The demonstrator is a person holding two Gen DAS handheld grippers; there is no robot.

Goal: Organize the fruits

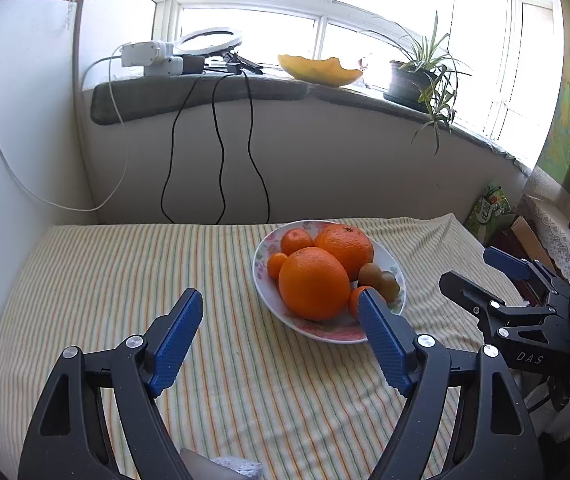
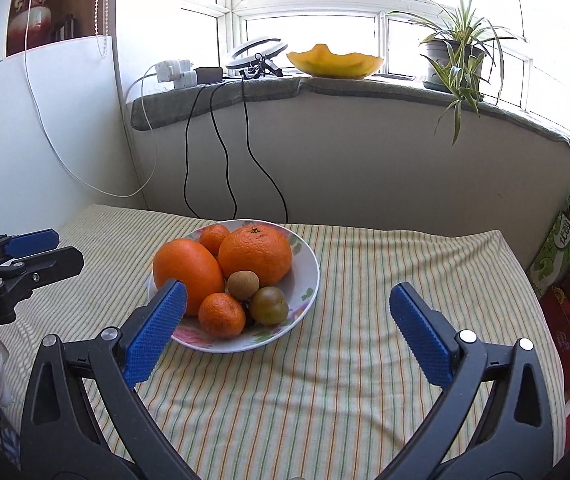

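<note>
the striped cloth covers the whole table, bare except for one plate set toward the far middle. on the plate all the fruit is heaped together: two big oranges side by side and touching, three small mandarins tucked around them, and two brownish-green fruits at the near right edge, which may be kiwis or something like them; the view is too soft to say. the left gripper hangs just short of the plate's near left side, jaws spread wide and empty, nothing between the pads. the right gripper sits back on the plate's near right side, equally wide and empty. nothing lies loose on the cloth, so the gathering looks done, or a sorting is about to begin. any next pick calls for closing on a small outer fruit first, gently, since the round pile would roll.
</note>
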